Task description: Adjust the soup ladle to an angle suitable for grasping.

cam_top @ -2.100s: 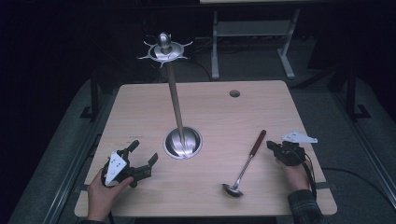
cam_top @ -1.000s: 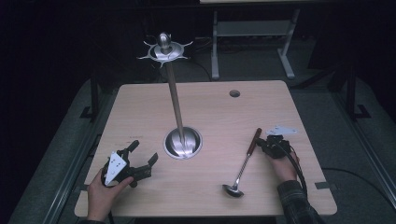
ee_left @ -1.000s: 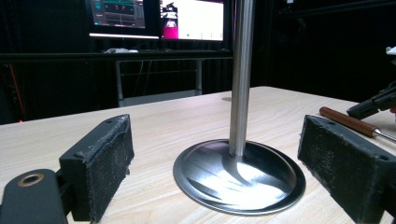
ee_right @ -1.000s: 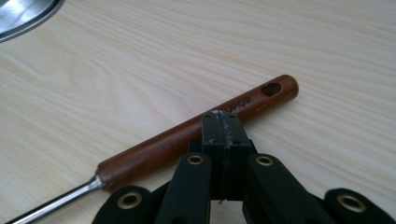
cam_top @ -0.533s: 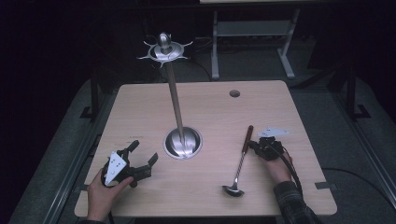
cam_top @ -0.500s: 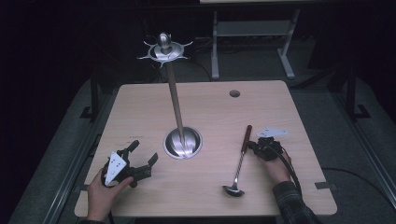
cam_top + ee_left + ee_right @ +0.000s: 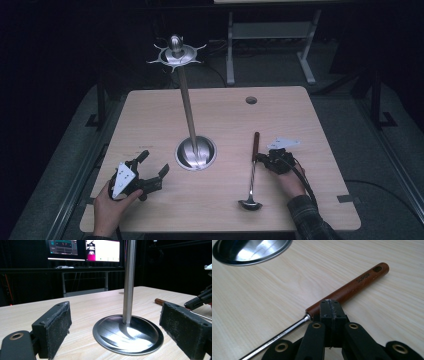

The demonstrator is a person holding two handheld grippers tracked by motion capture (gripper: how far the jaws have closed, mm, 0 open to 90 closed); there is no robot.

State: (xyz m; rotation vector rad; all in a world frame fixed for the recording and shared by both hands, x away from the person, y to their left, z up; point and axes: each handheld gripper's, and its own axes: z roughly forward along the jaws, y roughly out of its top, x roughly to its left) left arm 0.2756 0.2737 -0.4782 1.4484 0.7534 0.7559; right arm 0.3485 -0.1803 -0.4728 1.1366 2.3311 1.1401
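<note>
- Since the earlier frames, the right gripper has slid left across the table to the ladle, whose handle has swung more upright.
- Its jaws are pressed together against the wooden handle; whether they pinch it is hard to tell.
- Left gripper rests wide open, holding nothing, facing the stand.
- The ladle's bowl is cut off in the right gripper view.

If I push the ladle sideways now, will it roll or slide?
The ladle probably pivots rather than rolls: its bowl rests on the table and should drag. The round wooden handle looks smooth, so the shut right gripper may slip along it.
</note>
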